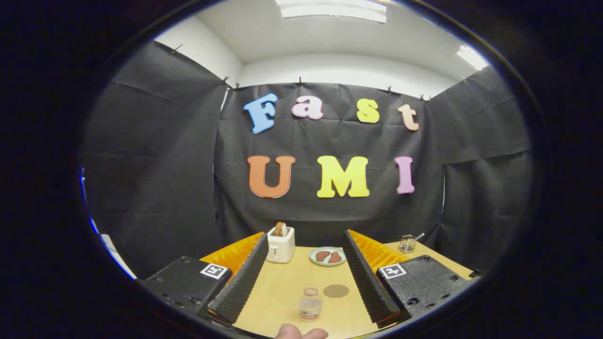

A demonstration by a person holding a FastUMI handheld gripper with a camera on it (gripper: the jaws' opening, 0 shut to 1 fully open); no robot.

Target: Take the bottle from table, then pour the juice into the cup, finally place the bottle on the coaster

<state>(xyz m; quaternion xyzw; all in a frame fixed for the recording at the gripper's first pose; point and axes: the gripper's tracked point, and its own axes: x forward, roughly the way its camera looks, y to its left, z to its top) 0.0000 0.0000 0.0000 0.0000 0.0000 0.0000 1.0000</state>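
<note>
My gripper [306, 237] is open, its two fingers spread wide above the wooden table [282, 287] with nothing between them. On the table between the fingers stands a small clear glass vessel [310, 303] with an open round top and a reddish band low down; I cannot tell whether it is the cup or the bottle. Just beyond it and slightly right lies a round brown coaster [336, 291], flat and bare. Below the vessel, a pale rounded part of a hand [301, 333] shows.
Farther back between the fingers stand a white toaster [281, 246] with a slice of toast in it and a pale plate [314, 258] holding two brown pieces. A small wire basket [407, 244] sits at the table's far right corner. Black cloth walls close the booth.
</note>
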